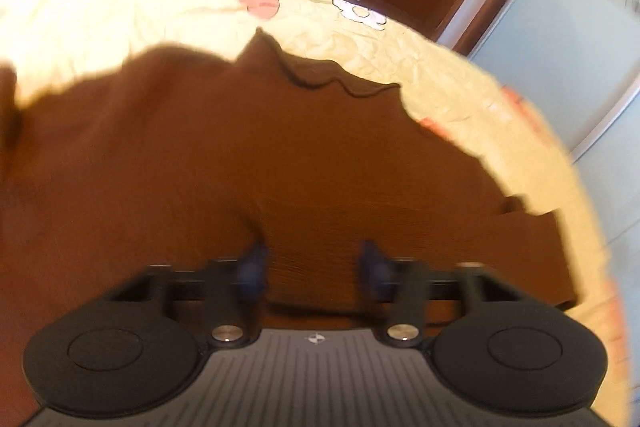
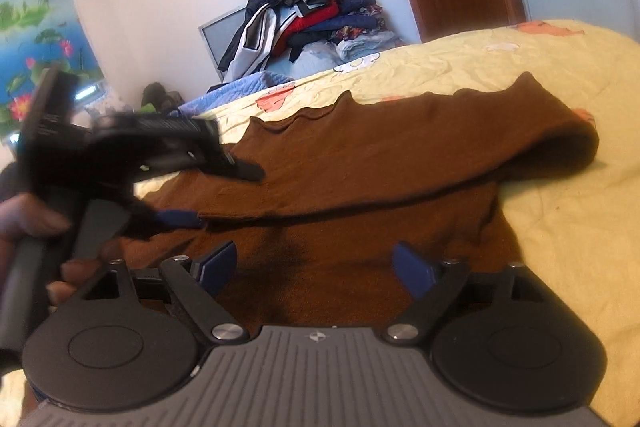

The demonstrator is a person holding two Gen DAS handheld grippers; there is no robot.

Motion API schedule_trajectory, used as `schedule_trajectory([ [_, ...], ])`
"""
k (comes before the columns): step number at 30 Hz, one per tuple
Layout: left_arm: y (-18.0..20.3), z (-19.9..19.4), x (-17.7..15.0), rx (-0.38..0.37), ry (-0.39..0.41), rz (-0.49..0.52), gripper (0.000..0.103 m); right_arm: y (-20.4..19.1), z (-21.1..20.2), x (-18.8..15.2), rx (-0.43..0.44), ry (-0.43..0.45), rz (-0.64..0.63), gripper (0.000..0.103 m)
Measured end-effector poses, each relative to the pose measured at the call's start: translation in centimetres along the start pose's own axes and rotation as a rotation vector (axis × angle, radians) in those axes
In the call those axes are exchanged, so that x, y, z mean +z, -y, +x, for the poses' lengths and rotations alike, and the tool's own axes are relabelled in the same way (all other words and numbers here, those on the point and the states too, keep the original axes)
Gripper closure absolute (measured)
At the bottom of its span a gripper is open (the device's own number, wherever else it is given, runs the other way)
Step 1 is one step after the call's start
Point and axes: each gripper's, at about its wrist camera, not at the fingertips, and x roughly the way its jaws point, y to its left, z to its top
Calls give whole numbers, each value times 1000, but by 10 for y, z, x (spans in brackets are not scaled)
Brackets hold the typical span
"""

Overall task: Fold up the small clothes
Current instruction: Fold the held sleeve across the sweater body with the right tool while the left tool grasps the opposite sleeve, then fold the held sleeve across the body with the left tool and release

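On the yellow bed [image 2: 560, 187] lay a soft, limp brown garment [image 2: 360, 163]. Left tongs [image 2: 224, 195] pinched its hem at nine o'clock; right tongs [image 2: 316, 267] gaped empty.

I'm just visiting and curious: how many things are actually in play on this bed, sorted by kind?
Brown garment: 1, partly folded over itself
Yellow bedspread: 1
Handheld grippers: 2, left gripper and right gripper
Pile of clothes behind the bed: 1
Total: 5
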Motion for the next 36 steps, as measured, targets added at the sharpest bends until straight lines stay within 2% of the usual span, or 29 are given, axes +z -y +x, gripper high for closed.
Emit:
schedule_trajectory([
  [1,4,2,2,35,9,36,91,1,1,0,1,-1,8,15],
  [3,5,0,5,54,28,67,98,3,2,0,2,-6,17,15],
  [5,5,-14,7,65,81,102,99,2,1,0,3,-7,17,15],
  [7,5,-31,9,94,167,149,99,1,1,-1,2,-5,14,15],
  [9,-4,-47,13,140,236,180,99,1,1,-1,1,-6,12,15],
  [11,-24,-56,19,194,272,174,99,1,1,0,0,-6,10,14],
  [14,-63,-57,24,291,251,143,99,-1,1,-1,-2,-7,5,14],
  [17,-101,-48,18,374,197,107,99,-1,2,-1,-2,-8,5,13],
  [19,-116,-43,11,398,170,102,99,-2,2,-1,-3,-9,3,12],
  [24,-100,-41,2,440,207,197,99,-5,4,-1,-11,-16,-9,11],
  [27,-102,-56,9,417,233,176,99,-5,5,-1,-14,-19,-9,11],
  [32,-119,-45,3,437,175,183,99,-6,8,0,-15,-20,-8,9],
  [36,-114,-58,-5,451,222,194,95,-6,9,1,-10,-25,-15,7],
])
